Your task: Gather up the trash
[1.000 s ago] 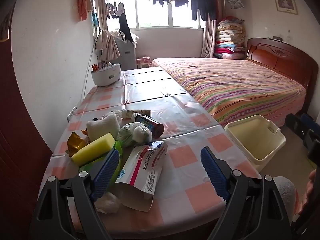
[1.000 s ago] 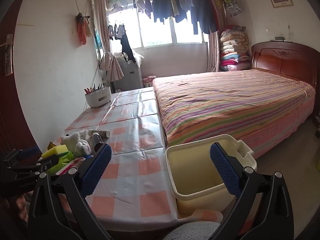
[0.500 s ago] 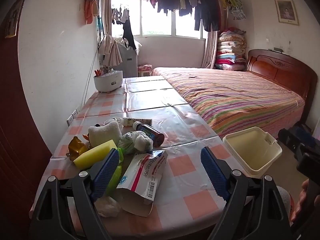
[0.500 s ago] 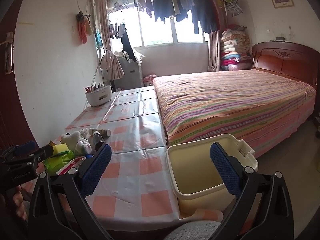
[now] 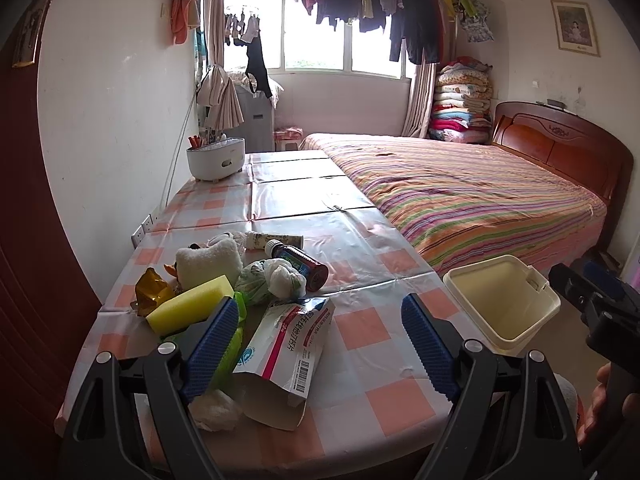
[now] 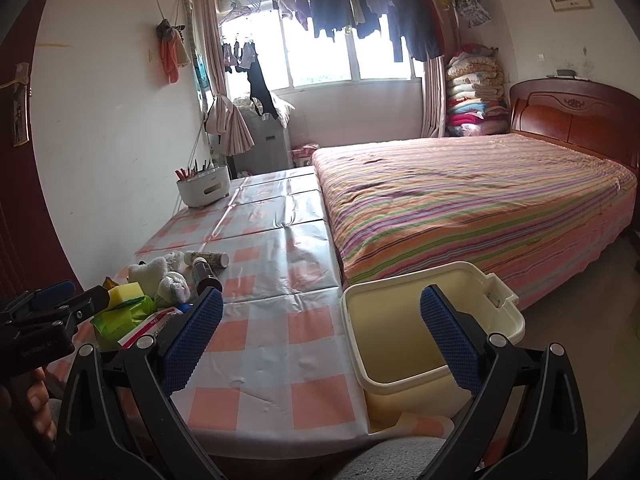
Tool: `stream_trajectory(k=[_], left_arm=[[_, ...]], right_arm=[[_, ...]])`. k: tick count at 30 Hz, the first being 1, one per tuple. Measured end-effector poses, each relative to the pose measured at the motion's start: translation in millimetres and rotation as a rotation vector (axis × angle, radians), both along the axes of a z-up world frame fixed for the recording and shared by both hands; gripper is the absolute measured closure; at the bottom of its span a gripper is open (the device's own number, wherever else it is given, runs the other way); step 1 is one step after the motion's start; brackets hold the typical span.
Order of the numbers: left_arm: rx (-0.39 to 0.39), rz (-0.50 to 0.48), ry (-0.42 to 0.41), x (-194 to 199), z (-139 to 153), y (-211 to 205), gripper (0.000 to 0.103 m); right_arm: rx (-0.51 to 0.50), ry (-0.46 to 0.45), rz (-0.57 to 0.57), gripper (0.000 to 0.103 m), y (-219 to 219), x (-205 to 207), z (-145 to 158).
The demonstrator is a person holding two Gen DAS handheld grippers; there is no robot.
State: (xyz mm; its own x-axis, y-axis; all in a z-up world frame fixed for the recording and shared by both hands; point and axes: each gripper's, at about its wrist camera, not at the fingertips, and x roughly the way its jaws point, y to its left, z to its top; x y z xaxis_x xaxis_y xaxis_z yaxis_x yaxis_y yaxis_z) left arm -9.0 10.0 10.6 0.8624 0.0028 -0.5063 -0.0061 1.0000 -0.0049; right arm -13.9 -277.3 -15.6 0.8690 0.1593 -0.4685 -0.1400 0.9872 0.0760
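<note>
A heap of trash sits at the near left of the checked table (image 5: 360,320): a white medicine packet (image 5: 286,344) nearest, a yellow sponge (image 5: 188,304), a knotted bag (image 5: 272,280) and a brown bottle (image 5: 304,266) behind. The cream bin (image 6: 432,336) stands open on the floor just right of the table, beside the striped bed (image 6: 480,200). The left gripper (image 5: 320,340) hovers spread over the packet, holding nothing; the right gripper (image 6: 320,332) hangs spread wide above the bin's near rim, empty
</note>
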Motion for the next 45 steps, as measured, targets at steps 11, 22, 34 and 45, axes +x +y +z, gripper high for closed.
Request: stream_trajectory(k=[11, 22, 34, 45], left_arm=[[0.001, -0.006, 0.017, 2.8, -5.9, -2.7, 0.022], [0.006, -0.013, 0.029, 5.4, -10.6, -5.5, 0.022], [0.007, -0.015, 0.033, 5.5, -13.1, -7.7, 0.022], [0.006, -0.015, 0.033, 5.5, -13.3, -7.0, 0.022]], right_arm=[[0.014, 0.023, 0.005, 0.006, 0.4, 4.7, -5.6], [0.027, 0.038, 0.005, 0.006, -0.9, 7.7, -10.3], [0.029, 0.042, 0.008, 0.006, -0.6, 9.2, -12.4], [0.031, 0.047, 0.01, 0.006, 0.8, 9.6, -14.1]])
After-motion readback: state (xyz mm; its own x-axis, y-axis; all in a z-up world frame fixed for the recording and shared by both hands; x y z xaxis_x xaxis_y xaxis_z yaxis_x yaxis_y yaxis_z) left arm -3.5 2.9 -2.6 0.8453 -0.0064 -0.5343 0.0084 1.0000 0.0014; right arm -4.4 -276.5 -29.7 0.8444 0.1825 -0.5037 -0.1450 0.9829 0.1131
